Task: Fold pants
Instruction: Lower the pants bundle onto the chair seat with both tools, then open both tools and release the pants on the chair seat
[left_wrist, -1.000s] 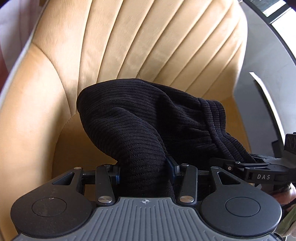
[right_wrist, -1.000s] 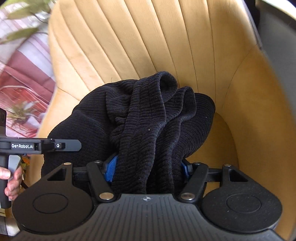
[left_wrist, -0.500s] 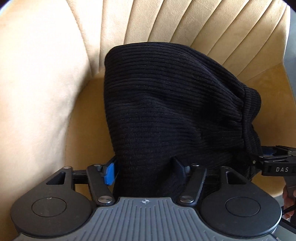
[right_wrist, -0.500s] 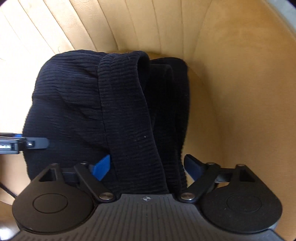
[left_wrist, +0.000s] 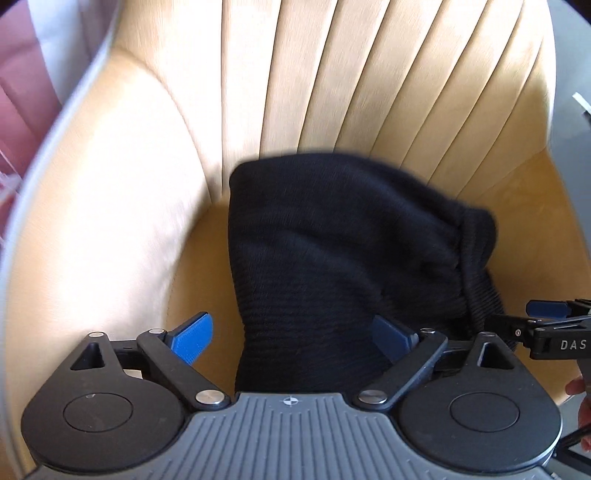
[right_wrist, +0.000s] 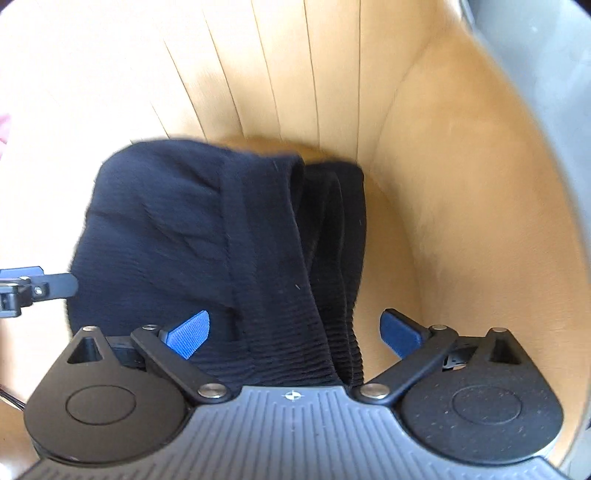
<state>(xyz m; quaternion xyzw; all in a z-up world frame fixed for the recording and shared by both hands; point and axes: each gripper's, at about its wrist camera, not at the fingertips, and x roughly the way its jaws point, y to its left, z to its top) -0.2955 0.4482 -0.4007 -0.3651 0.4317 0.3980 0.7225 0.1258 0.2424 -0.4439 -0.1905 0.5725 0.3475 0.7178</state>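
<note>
On yellow chair (left_wrist: 110, 229), blurred black pants (left_wrist: 332, 258), near edge hidden, left gripper (left_wrist: 291, 338) and right gripper (right_wrist: 293, 334) just opened, loose.

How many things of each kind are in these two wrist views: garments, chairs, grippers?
Black pants: 1
Tan chair: 1
Grippers: 2, the left gripper and the right gripper, both open with the pants between their fingers
Total: 4
</note>
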